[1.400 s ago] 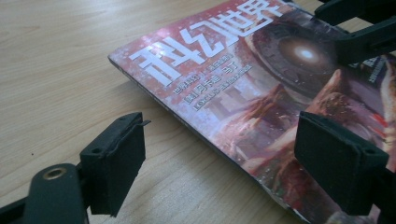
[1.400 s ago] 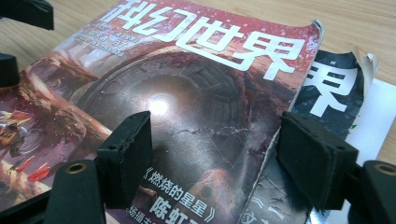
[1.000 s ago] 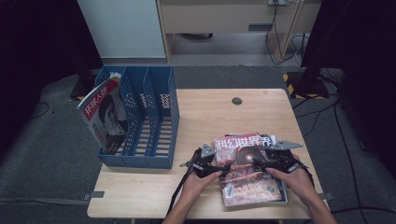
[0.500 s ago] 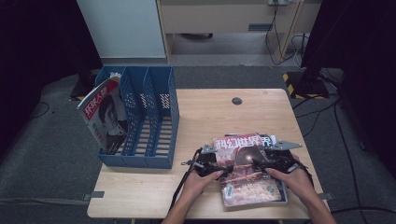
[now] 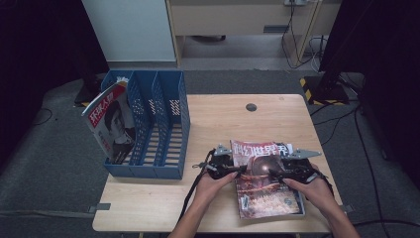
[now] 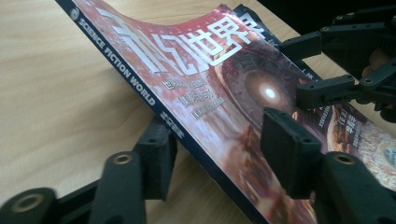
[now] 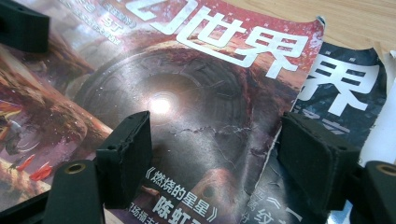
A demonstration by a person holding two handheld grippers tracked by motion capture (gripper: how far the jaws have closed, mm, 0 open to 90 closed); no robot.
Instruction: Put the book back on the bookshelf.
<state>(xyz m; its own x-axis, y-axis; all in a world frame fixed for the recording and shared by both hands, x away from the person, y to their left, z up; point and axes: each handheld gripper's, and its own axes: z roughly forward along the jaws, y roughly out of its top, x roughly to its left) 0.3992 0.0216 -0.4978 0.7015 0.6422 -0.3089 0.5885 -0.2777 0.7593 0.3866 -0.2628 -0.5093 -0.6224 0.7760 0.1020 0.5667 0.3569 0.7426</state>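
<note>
Since the earlier frame the left tool (image 5: 236, 169) has lifted the spine edge of the glossy red science-fiction magazine (image 5: 262, 171) a little off the pale wooden worktop (image 5: 218, 124), its jaws having just been closing, one now under the spine and one on the cover, gripping the magazine. The right tool (image 5: 274, 173) rests on the cover with its jaws apart, clamping nothing. The magazine lies at the worktop's near right on a second dark-covered magazine (image 7: 345, 88), whose torn edge sticks out beside it. The spine reads "SCIENCE FICTION WORLD"; large white Chinese characters cross the cover. Bare wood runs from the spine leftwards to the blue plastic three-slot file rack (image 5: 158, 124) at the left edge, where another magazine with red-and-white lettering (image 5: 111, 126) leans in the outer slot.
</note>
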